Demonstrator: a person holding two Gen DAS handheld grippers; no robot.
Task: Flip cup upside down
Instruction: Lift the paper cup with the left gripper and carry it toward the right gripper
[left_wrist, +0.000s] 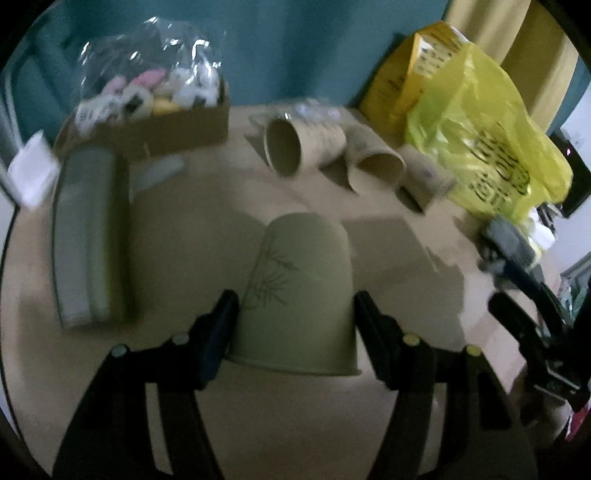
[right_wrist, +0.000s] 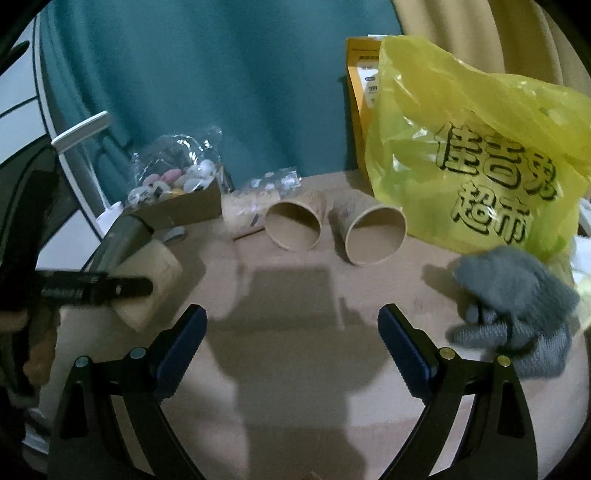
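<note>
Behind the cup (left_wrist: 295, 295), two paper cups (left_wrist: 284, 151) and yellow bag (left_wrist: 480, 155).

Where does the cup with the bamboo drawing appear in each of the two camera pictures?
Left wrist view: the cup is at lower centre, between the fingers of the left gripper, rim toward the camera.
Right wrist view: it is at the left edge, partly hidden by the black finger across it.
Shared landmark: the yellow bag, at the right in both views.
</note>
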